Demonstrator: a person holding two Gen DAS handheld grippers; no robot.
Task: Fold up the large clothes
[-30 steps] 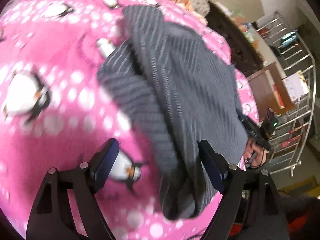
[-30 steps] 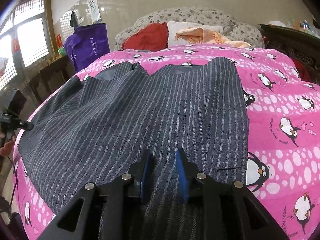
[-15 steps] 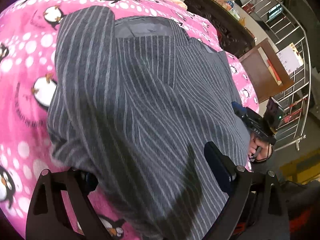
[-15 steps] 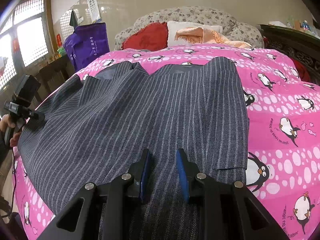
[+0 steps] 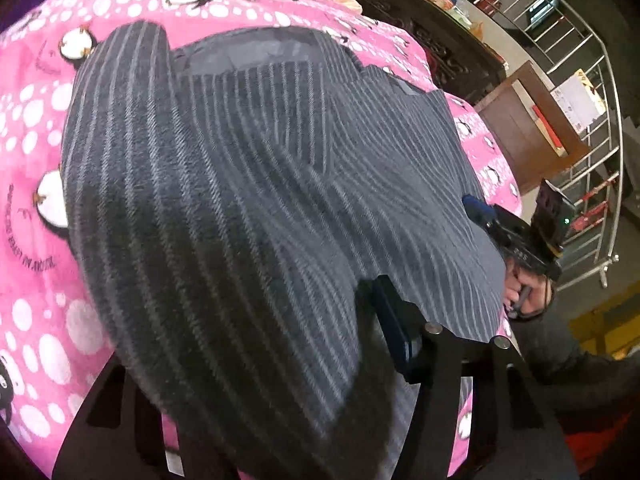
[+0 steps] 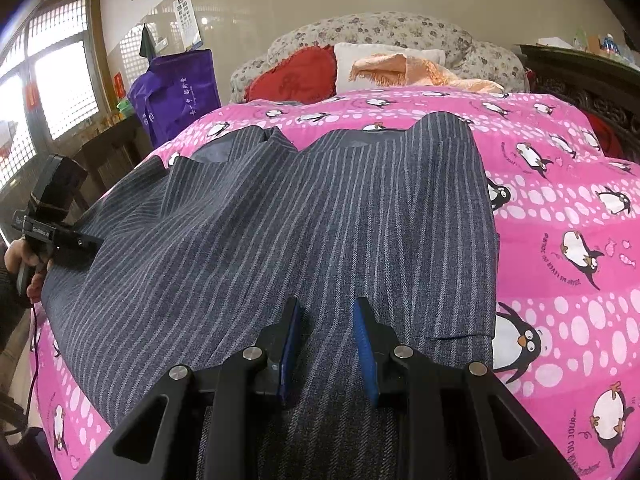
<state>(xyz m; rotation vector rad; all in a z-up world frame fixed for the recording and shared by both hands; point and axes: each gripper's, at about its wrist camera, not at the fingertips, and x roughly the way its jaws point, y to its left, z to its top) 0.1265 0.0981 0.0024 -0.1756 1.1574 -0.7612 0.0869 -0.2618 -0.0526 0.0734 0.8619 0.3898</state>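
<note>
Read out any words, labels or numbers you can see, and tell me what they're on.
"DU JOUR": printed beside a penguin on the pink bedspread; rest of that line unclear.
Purple bag: white characters, too blurred to read.
Wall chart: too small to read.

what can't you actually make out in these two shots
- Left wrist view: the left hand-held gripper has one finger buried under the striped grey garment; its jaws have just been closing with cloth between them, but pad contact is hidden.
- Right wrist view: the garment's near hem is hidden behind the right hand-held gripper, so whether it pinches cloth is unclear.
- Right wrist view: print on the purple bag is too small.
</note>
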